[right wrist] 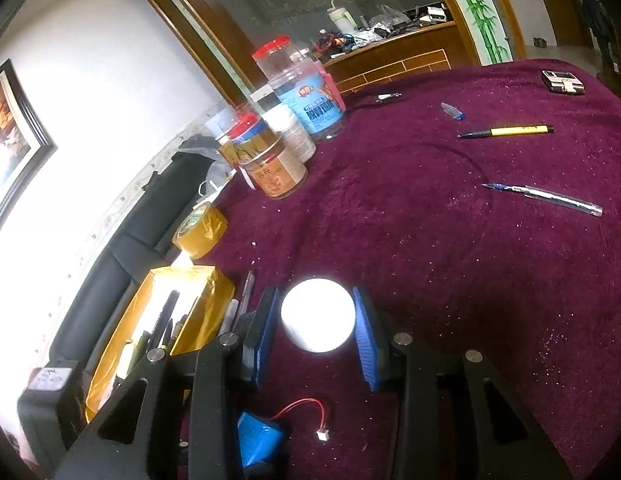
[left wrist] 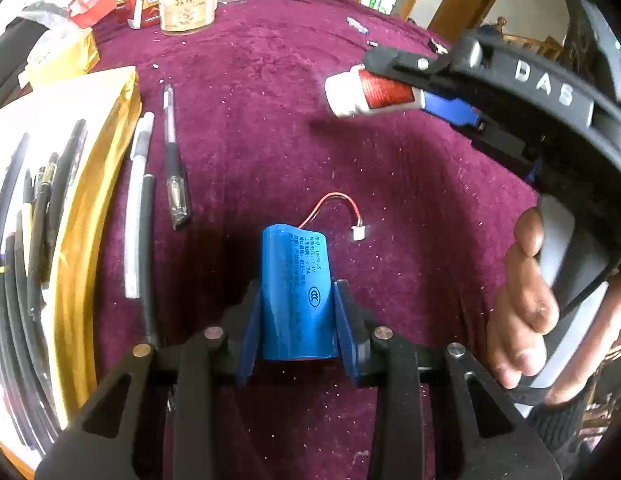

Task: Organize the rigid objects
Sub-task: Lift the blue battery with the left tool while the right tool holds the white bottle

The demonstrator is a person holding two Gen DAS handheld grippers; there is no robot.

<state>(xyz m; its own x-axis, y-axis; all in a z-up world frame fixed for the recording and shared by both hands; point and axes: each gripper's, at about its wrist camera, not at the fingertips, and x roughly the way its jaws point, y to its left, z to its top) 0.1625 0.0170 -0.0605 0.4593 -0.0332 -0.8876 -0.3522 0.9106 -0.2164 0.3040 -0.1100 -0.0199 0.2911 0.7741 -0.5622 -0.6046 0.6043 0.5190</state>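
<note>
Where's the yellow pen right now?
Right wrist view, upper right: the yellow pen lies on the purple tablecloth, beyond the clear pen.

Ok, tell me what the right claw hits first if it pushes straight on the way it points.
Holding the white bottle, the right claw probably meets bare purple tablecloth first; depth is unclear.

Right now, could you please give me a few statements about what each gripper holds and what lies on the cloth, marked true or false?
1. The left gripper is closed on a blue battery pack. True.
2. The right gripper is empty. False: it holds a small bottle with a white cap.
3. The gold box holds pens. True.
4. The yellow pen lies inside the gold box. False: it lies loose on the maroon cloth.
5. The battery pack has a red wire. True.
</note>
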